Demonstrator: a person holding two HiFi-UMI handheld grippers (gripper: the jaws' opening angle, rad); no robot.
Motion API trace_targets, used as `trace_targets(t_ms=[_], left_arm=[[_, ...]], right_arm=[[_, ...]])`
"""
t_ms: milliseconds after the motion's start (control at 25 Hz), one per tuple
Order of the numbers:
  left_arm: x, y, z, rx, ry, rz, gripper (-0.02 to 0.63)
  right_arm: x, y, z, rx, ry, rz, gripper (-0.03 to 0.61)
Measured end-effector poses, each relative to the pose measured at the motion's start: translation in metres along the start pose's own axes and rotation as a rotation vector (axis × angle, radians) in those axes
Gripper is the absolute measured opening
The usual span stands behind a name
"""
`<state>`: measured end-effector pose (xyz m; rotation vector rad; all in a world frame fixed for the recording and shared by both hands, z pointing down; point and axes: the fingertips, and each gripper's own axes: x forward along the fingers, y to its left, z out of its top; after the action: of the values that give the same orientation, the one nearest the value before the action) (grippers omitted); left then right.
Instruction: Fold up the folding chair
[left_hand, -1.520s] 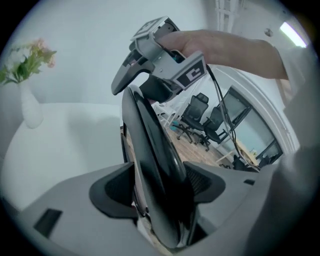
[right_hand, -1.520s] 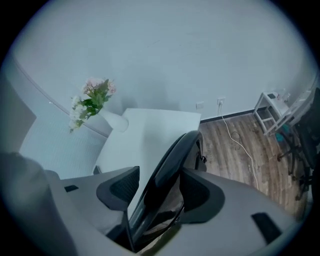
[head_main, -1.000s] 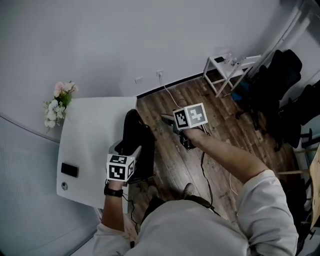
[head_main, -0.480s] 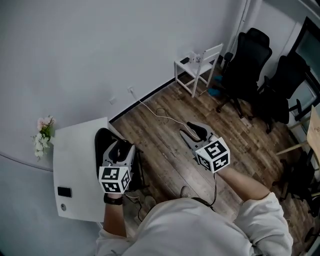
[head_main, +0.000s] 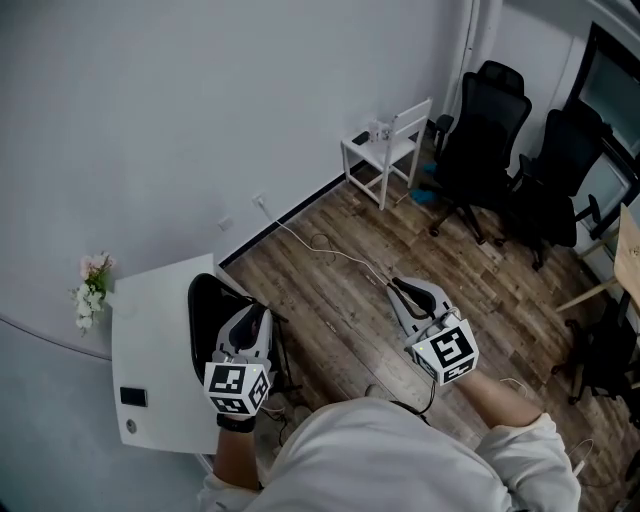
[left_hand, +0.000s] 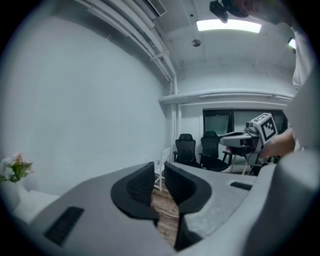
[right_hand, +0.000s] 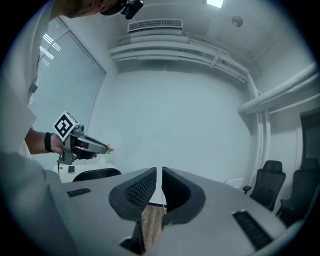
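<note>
Our left tool (head_main: 250, 320) and right tool (head_main: 402, 290) have both just been closing until the jaws stand all but together, with nothing between them. Both have risen as our view lifts toward the far wall. The black chair (head_main: 205, 305), which we take for the folding one, stands at the left tool's nine o'clock against the desk (head_main: 150, 330) edge, touched by neither tool, so we judge no fold is under way; whether it already lies flat we cannot tell.

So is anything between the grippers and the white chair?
Nothing stands before the white chair, only wood floor with a thin white cable lying across it. Black office chairs sit off to its side. The left gripper and right gripper have just been closing on nothing.
</note>
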<state>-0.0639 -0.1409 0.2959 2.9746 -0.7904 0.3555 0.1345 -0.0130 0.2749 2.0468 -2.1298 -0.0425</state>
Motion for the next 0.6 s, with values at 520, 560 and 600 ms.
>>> trace_targets(t_ms=[520,560,600], left_arm=[[-0.022,0.012,-0.020,-0.017,0.003,-0.020,0.008],[-0.023,0.013,-0.021,-0.019,0.004,-0.020,0.008],[-0.024,0.014,-0.022,-0.019,0.006,-0.020,0.008]], right_arm=[[-0.017,0.016,-0.006,0.017,-0.029,-0.040,0.017],[-0.017,0.018,-0.007,0.022,-0.029,-0.042,0.017],[-0.017,0.019,-0.007,0.027,-0.028,-0.045,0.017]])
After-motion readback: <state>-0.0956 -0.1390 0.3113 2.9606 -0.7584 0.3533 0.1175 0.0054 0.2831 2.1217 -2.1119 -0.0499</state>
